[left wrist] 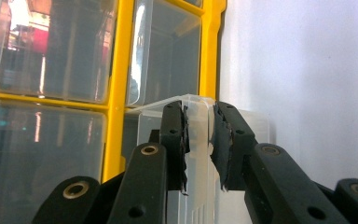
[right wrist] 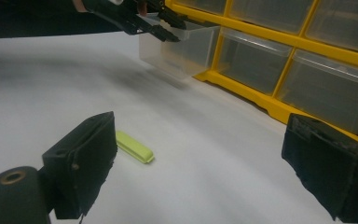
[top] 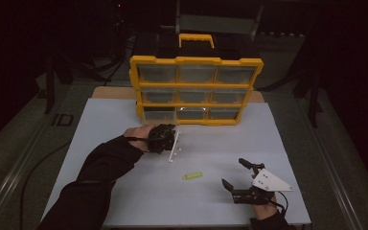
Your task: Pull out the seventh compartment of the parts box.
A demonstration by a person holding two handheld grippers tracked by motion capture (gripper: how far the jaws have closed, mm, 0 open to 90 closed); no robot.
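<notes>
A yellow organizer (top: 195,61) with clear drawers stands upright at the back of the white mat. My left gripper (top: 168,130) is shut on the front wall of a clear plastic drawer (left wrist: 196,122), which sticks partly out of the bottom-left slot. From the right gripper view, the left gripper (right wrist: 161,27) pinches the drawer (right wrist: 186,49) at its top front rim. My right gripper (top: 233,172) rests open near the front right of the mat, with nothing between its pads (right wrist: 89,161). A small yellow-green piece (top: 192,176) lies flat on the mat just left of it.
The white mat (top: 124,191) covers the table in front of the organizer. A black and yellow toolbox (top: 196,42) stands behind the organizer. Dark surroundings ring the table.
</notes>
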